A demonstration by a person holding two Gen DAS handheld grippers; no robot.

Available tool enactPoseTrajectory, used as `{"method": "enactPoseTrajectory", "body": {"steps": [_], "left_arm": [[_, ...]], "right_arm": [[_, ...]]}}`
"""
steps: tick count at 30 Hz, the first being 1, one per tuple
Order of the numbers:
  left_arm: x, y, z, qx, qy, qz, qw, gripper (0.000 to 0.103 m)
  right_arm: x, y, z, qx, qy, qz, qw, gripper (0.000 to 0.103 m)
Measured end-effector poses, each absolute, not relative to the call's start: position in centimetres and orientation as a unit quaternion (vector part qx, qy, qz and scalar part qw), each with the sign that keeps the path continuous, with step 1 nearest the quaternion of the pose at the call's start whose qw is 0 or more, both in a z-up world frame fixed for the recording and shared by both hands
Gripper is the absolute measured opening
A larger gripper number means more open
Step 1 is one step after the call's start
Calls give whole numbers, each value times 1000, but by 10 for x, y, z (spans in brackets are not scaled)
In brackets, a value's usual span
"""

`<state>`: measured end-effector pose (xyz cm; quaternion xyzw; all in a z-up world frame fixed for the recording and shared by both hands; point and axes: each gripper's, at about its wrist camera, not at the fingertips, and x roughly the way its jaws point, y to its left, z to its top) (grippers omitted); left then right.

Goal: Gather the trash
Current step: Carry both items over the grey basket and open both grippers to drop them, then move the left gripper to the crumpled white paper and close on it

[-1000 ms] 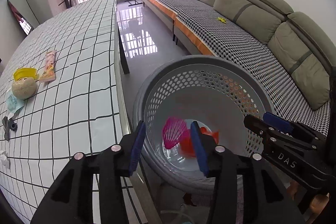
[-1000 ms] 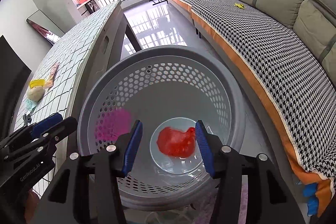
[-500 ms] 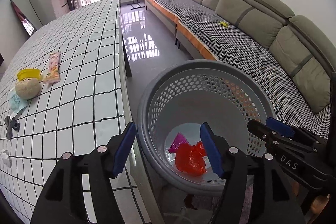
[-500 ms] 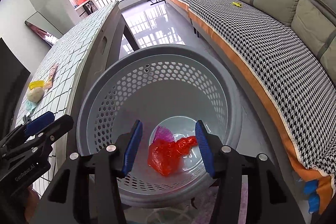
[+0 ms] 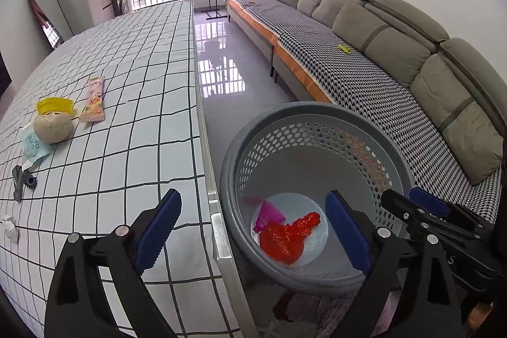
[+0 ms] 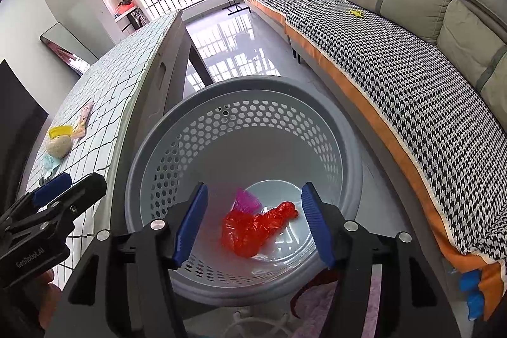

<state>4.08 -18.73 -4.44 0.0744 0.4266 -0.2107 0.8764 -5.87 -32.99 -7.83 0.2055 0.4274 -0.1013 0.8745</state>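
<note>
step: drop done by the look of it; more trash waits on worktop [image 5: 133,129], so next pickup is due
worktop trash, 9–10 o'clock: crumpled paper [image 5: 9,228], blue wrapper [image 5: 31,144], beige ball [image 5: 53,125], yellow lid [image 5: 54,105], snack packet [image 5: 94,99]
left gripper [image 5: 253,230]: spread, empty
basket [image 6: 177,129]: red bag [image 6: 250,227], pink piece [image 6: 246,201] at bottom
right gripper [image 6: 253,222]: spread, empty
next: swing left gripper toward 9 o'clock
writing: "GenRobot.AI" on left gripper body; packet print unreadable
</note>
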Motion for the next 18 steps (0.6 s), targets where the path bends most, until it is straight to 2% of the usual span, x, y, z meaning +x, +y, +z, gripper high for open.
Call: {"method": "enactPoseTrajectory", "body": {"steps": [5, 18], "left_arm": [[38, -184, -39, 72, 422, -212, 879, 96], [27, -161, -20, 47, 397, -220, 890, 97]], "right_arm": [[-61, -326, -75, 204, 425, -102, 876, 61], [-69, -307, -59, 191, 413, -97, 885, 62]]}}
